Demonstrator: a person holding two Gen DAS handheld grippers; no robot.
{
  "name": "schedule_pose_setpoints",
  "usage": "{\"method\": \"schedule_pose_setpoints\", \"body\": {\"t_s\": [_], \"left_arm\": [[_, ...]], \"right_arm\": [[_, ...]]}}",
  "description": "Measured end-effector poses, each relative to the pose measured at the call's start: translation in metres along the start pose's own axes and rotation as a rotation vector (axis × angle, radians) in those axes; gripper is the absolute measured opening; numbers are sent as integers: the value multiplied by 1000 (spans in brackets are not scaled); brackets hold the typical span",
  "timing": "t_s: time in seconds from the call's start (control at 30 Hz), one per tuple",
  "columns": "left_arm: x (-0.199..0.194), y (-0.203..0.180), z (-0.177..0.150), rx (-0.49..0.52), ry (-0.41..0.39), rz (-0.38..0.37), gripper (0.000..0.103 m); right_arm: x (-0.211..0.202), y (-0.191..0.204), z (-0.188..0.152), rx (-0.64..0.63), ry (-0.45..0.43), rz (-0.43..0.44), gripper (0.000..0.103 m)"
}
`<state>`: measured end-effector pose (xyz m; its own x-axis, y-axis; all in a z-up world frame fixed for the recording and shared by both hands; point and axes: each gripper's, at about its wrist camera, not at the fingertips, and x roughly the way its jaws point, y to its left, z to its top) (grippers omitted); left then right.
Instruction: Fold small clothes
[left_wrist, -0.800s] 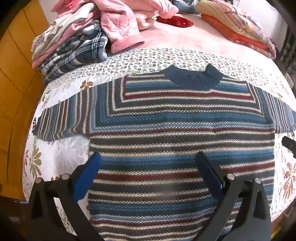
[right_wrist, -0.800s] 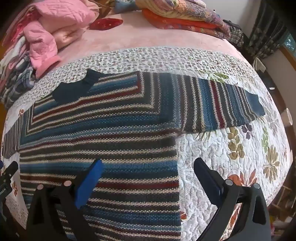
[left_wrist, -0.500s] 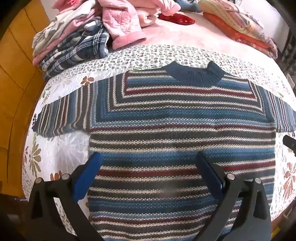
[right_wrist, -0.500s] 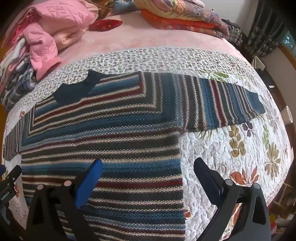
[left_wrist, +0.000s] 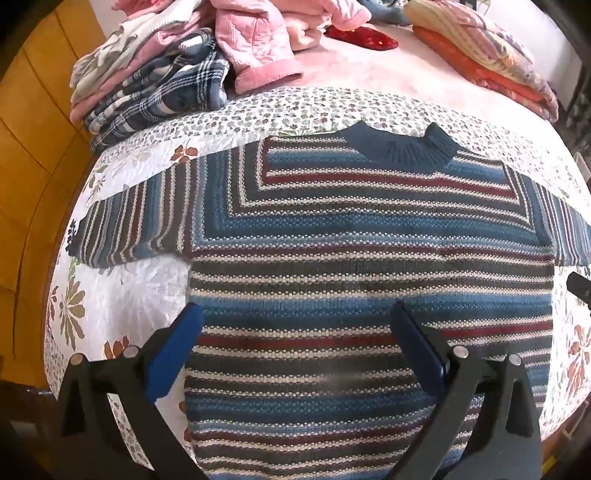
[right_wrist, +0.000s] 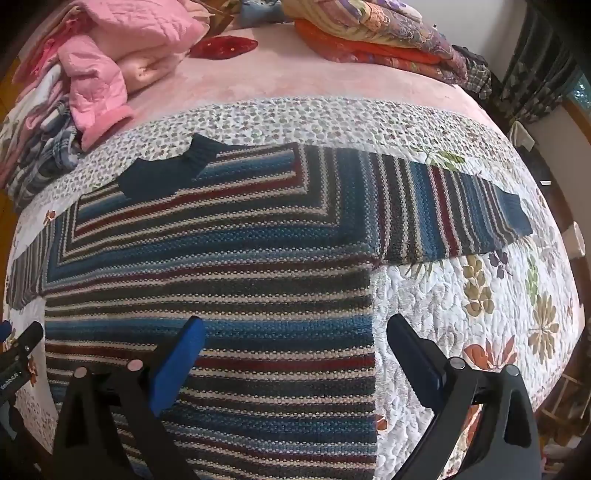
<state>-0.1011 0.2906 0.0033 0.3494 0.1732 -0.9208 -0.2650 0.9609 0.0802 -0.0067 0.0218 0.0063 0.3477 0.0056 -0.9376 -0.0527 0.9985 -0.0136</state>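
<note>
I see the striped sweater (left_wrist: 369, 266) spread flat on the bed's floral quilt (right_wrist: 461, 306), clothes piles (left_wrist: 155, 85) along its far edge, perhaps curtains (right_wrist: 535, 88) beyond; both my grippers' fingers (left_wrist: 173, 354) (right_wrist: 177, 365) gape, empty.

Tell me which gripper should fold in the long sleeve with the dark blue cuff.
Right, probably. The right gripper straddles the striped sweater's side edge just below that sleeve. The left gripper hangs over the other half. Both are open.

Floral quilted bed (left_wrist: 122, 295) — striped sweater (left_wrist: 369, 266) spread flat, clothes pile (left_wrist: 177, 66) behind
</note>
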Motion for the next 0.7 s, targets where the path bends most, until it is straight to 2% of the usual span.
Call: {"method": "schedule_pose_setpoints", "body": {"t_s": [0.7], "left_arm": [[1,7,0,2,2,7,100]], "right_arm": [[3,9,-3,-21,6,3,99]]}}
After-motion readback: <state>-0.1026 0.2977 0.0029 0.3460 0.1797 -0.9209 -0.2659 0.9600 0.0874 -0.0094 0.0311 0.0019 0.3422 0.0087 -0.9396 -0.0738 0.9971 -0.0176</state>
